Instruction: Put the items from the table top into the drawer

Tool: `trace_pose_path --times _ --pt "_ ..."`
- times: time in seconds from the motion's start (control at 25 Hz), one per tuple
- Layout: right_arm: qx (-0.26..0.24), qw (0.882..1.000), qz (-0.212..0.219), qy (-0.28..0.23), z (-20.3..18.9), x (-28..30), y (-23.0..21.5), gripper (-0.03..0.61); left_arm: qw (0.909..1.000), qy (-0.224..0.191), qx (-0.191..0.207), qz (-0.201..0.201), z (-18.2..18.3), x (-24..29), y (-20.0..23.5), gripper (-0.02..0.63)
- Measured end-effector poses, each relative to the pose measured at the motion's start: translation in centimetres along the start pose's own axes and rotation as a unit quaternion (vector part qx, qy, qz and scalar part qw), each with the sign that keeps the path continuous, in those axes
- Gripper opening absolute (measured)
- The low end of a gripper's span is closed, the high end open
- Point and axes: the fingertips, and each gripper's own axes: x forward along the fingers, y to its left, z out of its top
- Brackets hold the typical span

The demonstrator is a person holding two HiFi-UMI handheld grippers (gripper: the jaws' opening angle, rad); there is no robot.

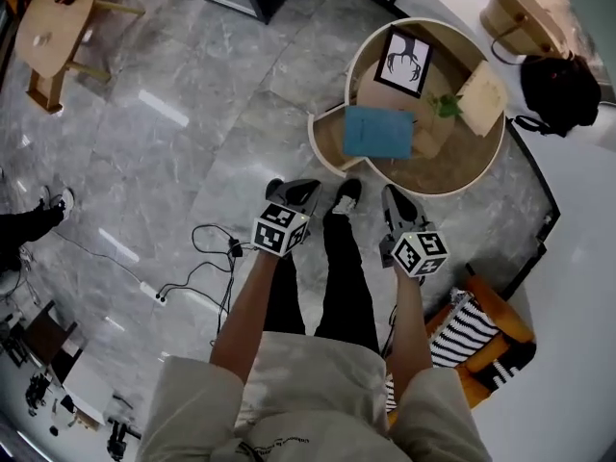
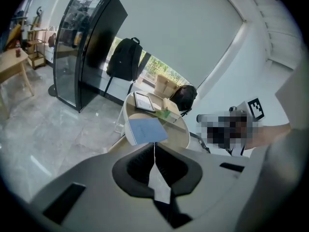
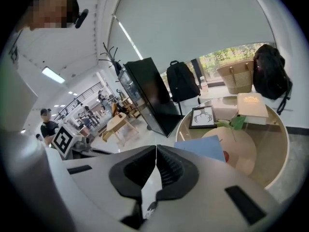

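Zero items in hand: approach step, left tongs [image 2: 154, 149] and right tongs [image 3: 155, 151] both pressed shut on nothing, well short of the counter [image 1: 452, 183], blue book [image 1: 378, 130] at its left edge. Next: spread one pair, reach for the book. Drawer [image 1: 325, 138] beside it clear from the head view only.

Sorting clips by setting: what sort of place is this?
Probably an office lounge or showroom. It has a polished grey stone floor, a round wooden table and a tall black glass-front cabinet.
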Motion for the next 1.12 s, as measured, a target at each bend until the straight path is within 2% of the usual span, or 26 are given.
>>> trace_pose_path --times 0.24,0.4,0.6,0.64,0.72,0.88,0.96,1.12 --pt "-0.069 0.996 0.042 0.046 -2.3 3.6 -5.6 0.034 0.9994 -0.002 -0.029 0.020 -1.6 8.4 1.1 0.023" --pt "-0.078 0.994 0.057 0.057 -3.9 5.9 -8.4 0.034 0.9984 0.009 -0.053 0.018 -2.8 12.5 2.0 0.023" --pt "-0.088 0.987 0.097 0.093 -6.2 7.7 -9.8 0.034 0.9966 0.052 -0.033 0.055 -4.9 17.0 3.1 0.025" --pt "-0.090 0.985 0.105 0.100 -6.9 8.0 -9.6 0.034 0.9963 0.054 -0.040 0.054 -5.4 17.5 3.5 0.030" --pt "-0.088 0.983 0.119 0.111 -8.2 8.3 -9.5 0.034 0.9950 0.053 -0.071 0.046 -6.2 18.8 4.1 0.142" --pt "-0.082 0.980 0.134 0.122 -9.9 9.6 -10.2 0.034 0.9917 0.013 -0.122 0.036 -5.5 21.5 6.4 0.187" --pt "-0.089 0.978 0.139 0.129 -10.8 9.9 -10.6 0.034 0.9871 -0.009 -0.158 0.028 -5.1 22.5 7.2 0.207" --pt "-0.081 0.979 0.133 0.134 -11.9 9.8 -11.7 0.034 0.9794 -0.019 -0.201 0.003 -5.3 24.5 7.6 0.224"
